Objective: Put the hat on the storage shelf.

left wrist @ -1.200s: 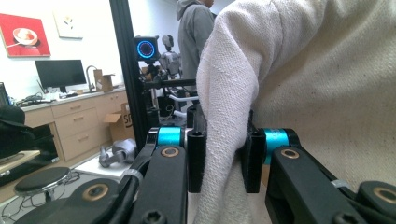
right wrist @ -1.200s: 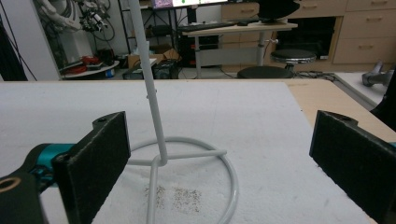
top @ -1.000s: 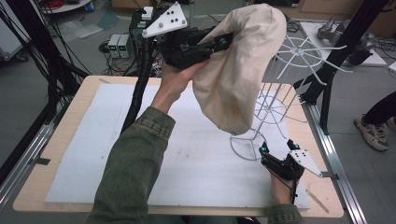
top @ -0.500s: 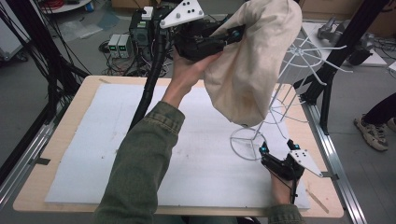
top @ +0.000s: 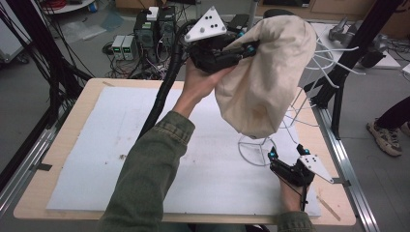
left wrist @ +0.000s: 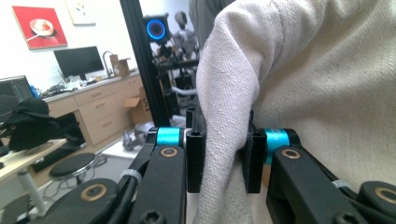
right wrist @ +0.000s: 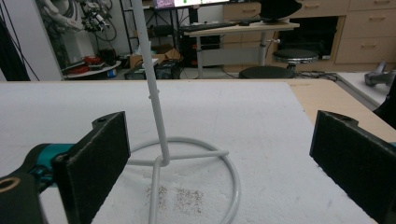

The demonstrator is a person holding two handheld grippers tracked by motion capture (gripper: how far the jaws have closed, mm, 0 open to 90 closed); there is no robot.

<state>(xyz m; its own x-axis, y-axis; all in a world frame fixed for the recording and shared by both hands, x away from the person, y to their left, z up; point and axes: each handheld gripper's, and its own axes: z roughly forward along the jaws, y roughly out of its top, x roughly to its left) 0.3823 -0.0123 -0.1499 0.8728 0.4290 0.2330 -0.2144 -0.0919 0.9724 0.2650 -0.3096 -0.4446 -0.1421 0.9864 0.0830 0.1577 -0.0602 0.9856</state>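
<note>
High view first: a cream cloth bag (top: pixel 263 77) hangs in the air above the far right part of the table (top: pixel 72 130), held up by the left gripper (top: pixel 244 46), whose jaws are pinched on a fold of the fabric near the bag's top. From the left gripper view the same cloth (left wrist: pixel 327 93) runs down between the two black jaws, which press it from both sides (the fabric bunches into a narrow band where they meet it). The bag's lower end droops over a white wire stand (top: pixel 309 72), covering much of its upper frame; whether the cloth actually rests on the wires I cannot tell.

That stand's round base ring (top: pixel 255 151) sits on the white foam sheet (top: pixel 121 145) that covers the wooden tabletop. The right gripper (top: pixel 288 153) lies low near the right front of the table, just beside the ring, its jaws spread wide with nothing between them. Right gripper view shows the ring (right wrist: pixel 187 163) and the thin upright pole (right wrist: pixel 152 79) rising from it, framed between the parted pads.

A green sleeve (top: pixel 150 169) reaches up from the bottom edge toward the raised left hand (top: pixel 198 84).
</note>
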